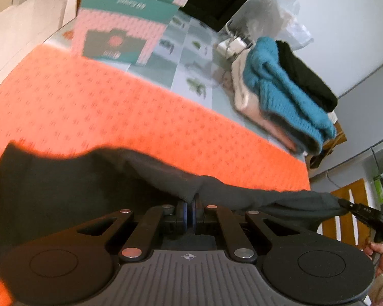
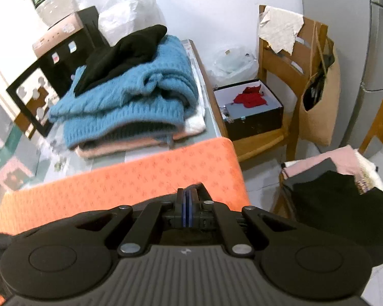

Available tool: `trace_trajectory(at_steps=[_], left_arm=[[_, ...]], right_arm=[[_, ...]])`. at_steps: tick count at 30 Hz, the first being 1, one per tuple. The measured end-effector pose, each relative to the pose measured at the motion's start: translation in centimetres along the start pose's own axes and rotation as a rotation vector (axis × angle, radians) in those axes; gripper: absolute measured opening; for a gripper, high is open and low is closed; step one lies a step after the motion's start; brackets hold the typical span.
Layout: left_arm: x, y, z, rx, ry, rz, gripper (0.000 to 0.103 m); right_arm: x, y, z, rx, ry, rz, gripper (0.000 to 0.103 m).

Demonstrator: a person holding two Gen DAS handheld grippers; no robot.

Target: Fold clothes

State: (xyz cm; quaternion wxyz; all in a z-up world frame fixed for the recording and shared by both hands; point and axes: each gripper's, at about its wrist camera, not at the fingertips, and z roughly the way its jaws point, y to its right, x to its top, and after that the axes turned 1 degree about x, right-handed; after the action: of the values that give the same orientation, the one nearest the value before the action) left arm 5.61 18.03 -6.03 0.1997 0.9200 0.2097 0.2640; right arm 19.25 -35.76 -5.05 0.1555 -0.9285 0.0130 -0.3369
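Dark garment pinched at both ends — edge strung between the two grippers.

Left gripper (image 1: pixel 190 207), low centre of the left wrist view, pressed together on the dark garment (image 1: pixel 102 178); cloth draped leftward over the orange mat (image 1: pixel 115 107) and stretched rightward as a taut band to the right gripper (image 1: pixel 355 207) at the right edge. In the right wrist view, right gripper (image 2: pixel 187 204) also pressed together at lower centre — cloth itself hidden under the tool there, only a dark sliver by the tips. Long axis left-to-right across the frame, roughly along the mat's near edge. Likely next: carrying that held edge up-frame over the mat, towards the folded stack (image 2: pixel 130 102) in the upper left. Neither hand nearer.
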Motion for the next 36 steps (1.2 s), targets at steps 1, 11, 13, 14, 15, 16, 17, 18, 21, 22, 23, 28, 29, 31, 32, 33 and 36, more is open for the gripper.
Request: trace_trajectory(at_steps=[1, 11, 13, 14, 15, 16, 17, 18, 21, 22, 23, 28, 29, 31, 32, 33, 36], left_arm=[[-0.6, -0.4, -0.1, 0.000, -0.009, -0.008, 0.006], [-3.7, -1.2, -1.0, 0.002, -0.032, -0.038, 0.006], [-3.5, -0.8, -1.5, 0.004, -0.020, -0.020, 0.006], [-3.4, -0.7, -1.5, 0.009, -0.023, -0.012, 0.006], [-3.5, -0.8, -1.3, 0.017, -0.034, -0.011, 0.006], [-3.7, -1.0, -0.8, 0.026, -0.052, -0.015, 0.006], [-3.9, -1.3, -0.2, 0.036, -0.073, -0.020, 0.006], [-4.2, -1.6, 0.4, 0.050, -0.094, -0.023, 0.006], [-5.2, -2.5, 1.8, 0.078, -0.137, -0.035, 0.006], [-5.3, -2.6, 1.9, 0.078, -0.136, -0.039, 0.006], [-5.4, -2.7, 2.0, 0.078, -0.136, -0.044, 0.006], [-5.5, -3.0, 2.2, 0.077, -0.134, -0.053, 0.006], [-5.5, -3.0, 2.2, 0.077, -0.134, -0.052, 0.006], [-5.5, -3.0, 2.2, 0.076, -0.134, -0.050, 0.007], [-5.5, -3.0, 2.2, 0.076, -0.133, -0.050, 0.007], [-5.6, -3.0, 2.1, 0.076, -0.133, -0.049, 0.007], [-5.6, -3.0, 2.1, 0.076, -0.133, -0.047, 0.007]], right_arm=[[-0.6, 0.1, -0.4, -0.007, -0.007, -0.008, 0.003], [-6.0, -0.3, -1.0, -0.097, -0.053, -0.096, 0.003], [-6.0, -0.5, -1.5, -0.102, -0.036, -0.108, 0.003], [-6.1, -0.6, -1.5, -0.107, -0.032, -0.117, 0.003], [-6.2, -0.6, -1.6, -0.111, -0.028, -0.126, 0.003], [-6.4, -0.7, -1.7, -0.115, -0.023, -0.135, 0.003], [-6.6, -0.7, -1.5, -0.121, -0.027, -0.146, 0.003], [-7.1, -0.7, -1.2, -0.129, -0.039, -0.154, 0.003], [-9.0, -0.4, 0.2, -0.155, -0.096, -0.177, 0.003], [-9.4, -0.4, 0.2, -0.163, -0.111, -0.186, 0.003], [-9.6, -0.5, 0.2, -0.171, -0.122, -0.197, 0.003], [-10.1, -1.1, -0.5, -0.200, -0.159, -0.240, 0.010], [-9.6, -1.2, -0.9, -0.196, -0.145, -0.238, 0.014], [-8.6, -1.4, -1.7, -0.189, -0.118, -0.233, 0.023], [-8.1, -1.5, -2.0, -0.185, -0.105, -0.231, 0.030], [-7.5, -1.4, -2.0, -0.173, -0.101, -0.222, 0.034], [-5.9, -1.1, -0.8, -0.131, -0.123, -0.193, 0.036]])
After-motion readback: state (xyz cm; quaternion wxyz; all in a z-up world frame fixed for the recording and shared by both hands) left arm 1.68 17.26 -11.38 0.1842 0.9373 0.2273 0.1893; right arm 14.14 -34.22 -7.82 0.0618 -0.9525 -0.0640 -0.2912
